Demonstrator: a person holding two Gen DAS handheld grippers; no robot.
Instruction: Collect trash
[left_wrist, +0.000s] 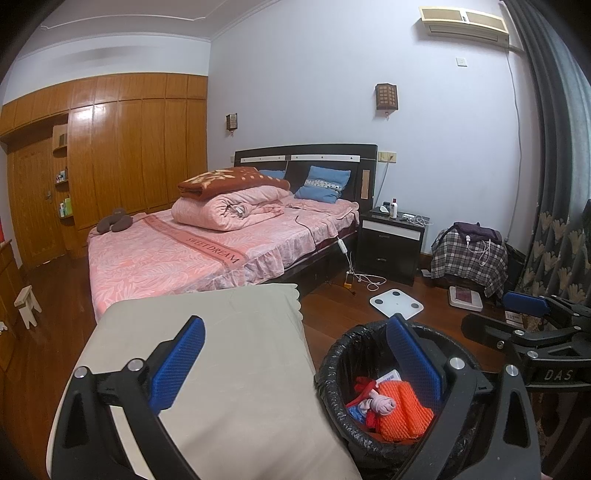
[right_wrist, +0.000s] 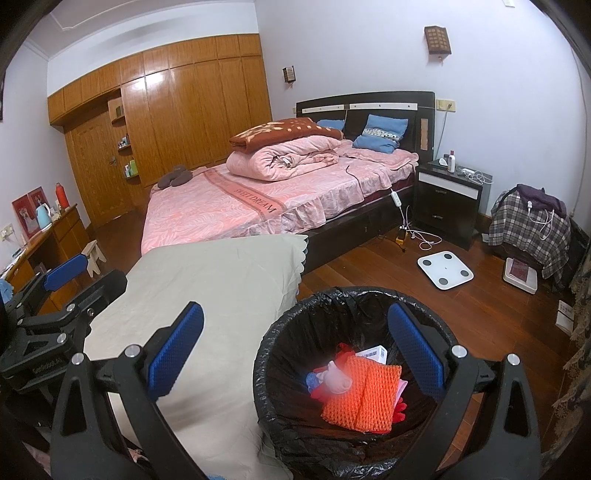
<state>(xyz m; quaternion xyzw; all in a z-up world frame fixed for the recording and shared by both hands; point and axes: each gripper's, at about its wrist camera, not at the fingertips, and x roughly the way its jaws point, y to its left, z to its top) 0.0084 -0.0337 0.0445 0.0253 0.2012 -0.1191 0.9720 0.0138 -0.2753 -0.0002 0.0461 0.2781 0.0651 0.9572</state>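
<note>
Beside the near corner of the cloth-covered surface (right_wrist: 207, 295), we keep the black-lined round bin (right_wrist: 295, 321) close; orange mesh trash (right_wrist: 360, 391) lies inside, apparently loose. Left tool (left_wrist: 295, 354) and right tool (right_wrist: 295, 354) are spread, empty.

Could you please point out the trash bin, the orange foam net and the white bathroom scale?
trash bin (right_wrist: 295, 314): right wrist view, black-bagged rim.
orange foam net (right_wrist: 364, 393): right wrist view, its middle.
white bathroom scale (right_wrist: 445, 271): right wrist view, top surface.
</note>
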